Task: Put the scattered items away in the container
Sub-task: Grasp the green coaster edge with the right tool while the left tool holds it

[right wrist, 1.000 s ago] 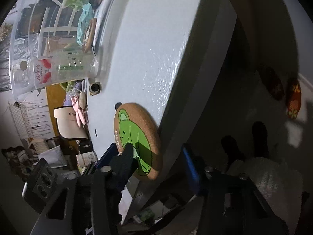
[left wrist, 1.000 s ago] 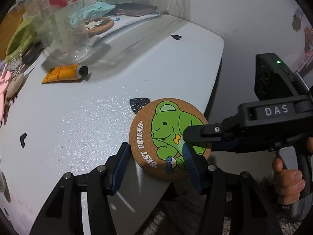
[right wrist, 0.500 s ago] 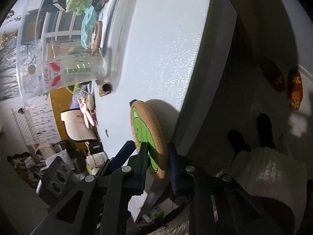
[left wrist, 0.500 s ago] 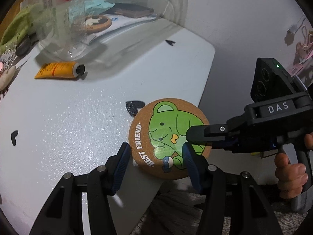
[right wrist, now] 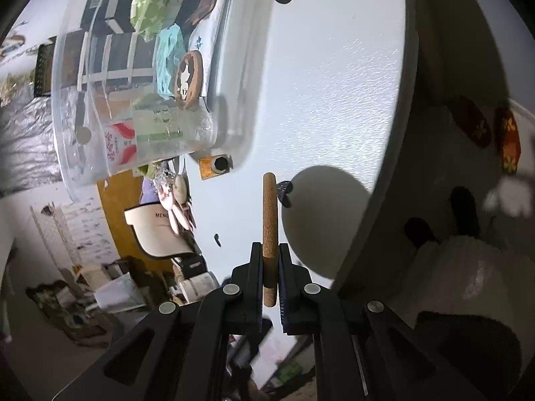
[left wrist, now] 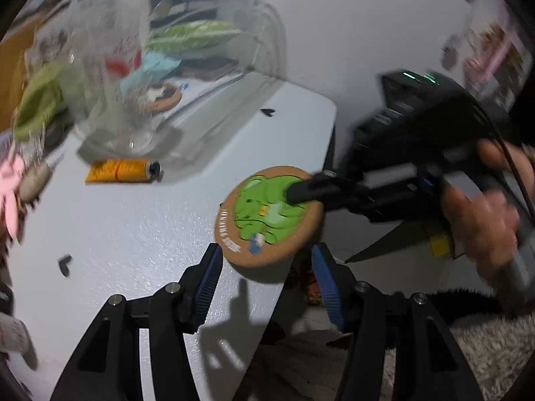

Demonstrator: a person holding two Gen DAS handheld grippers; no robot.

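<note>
Well, the tidy-up looks partway through. The clear container at the far side of the counter already holds several things: a green patterned pouch, a teal packet and a small cork coaster with a brown and white animal on it. The right tool has its jaws pinched tight on the edge of the frog coaster, which hangs clear of the counter near its corner, casting a round shadow, not yet over the container. The left tool stands about half open just below the coaster, gripping nothing. Left out: an orange tube lying right beside the container, and a pink bit of clutter at the counter's edge. Writing is scarce: white lettering on the frog coaster's rim is too blurred to read, and a cream visor beyond the counter shows "MENG", then is cut off
</note>
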